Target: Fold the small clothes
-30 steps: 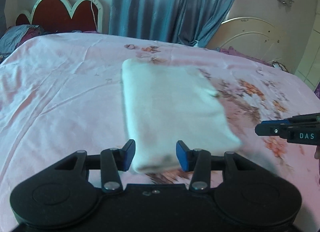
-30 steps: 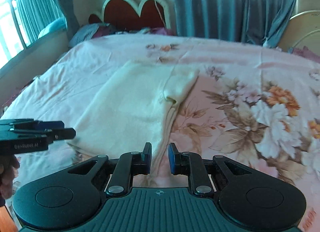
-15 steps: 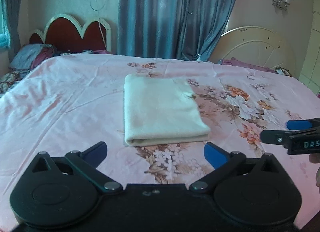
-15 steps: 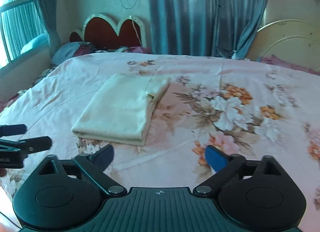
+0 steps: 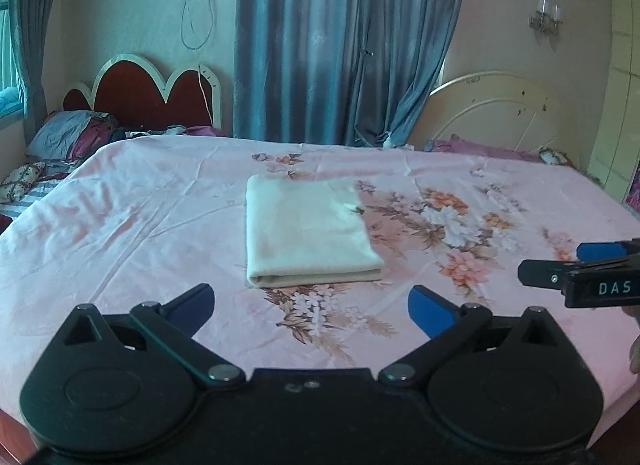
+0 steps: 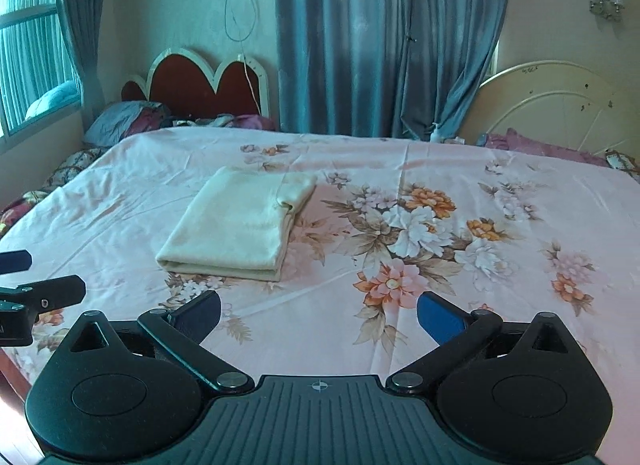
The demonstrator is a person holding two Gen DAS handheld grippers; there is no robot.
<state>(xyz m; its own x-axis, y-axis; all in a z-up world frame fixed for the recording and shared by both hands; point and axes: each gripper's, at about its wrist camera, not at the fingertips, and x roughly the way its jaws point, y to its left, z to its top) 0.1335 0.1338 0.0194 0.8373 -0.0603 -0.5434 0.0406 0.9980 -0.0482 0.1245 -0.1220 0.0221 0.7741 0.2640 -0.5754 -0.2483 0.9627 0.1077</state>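
Two grippers hang wide-jawed over the near edge of the bed, each with nothing between its pads. The left gripper and the right gripper have just been opening, and neither touches the cloth now. The cream garment lies folded into a neat rectangle toward the middle of the pink floral sheet, its doubled edge facing the near side. To my eye this fold looks finished, so the spread jaws read as a release.

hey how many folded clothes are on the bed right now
1. A cream folded garment lies flat on the pink floral bedsheet, toward its middle, just beyond both open grippers. Bedding piled by the headboard could hide others.
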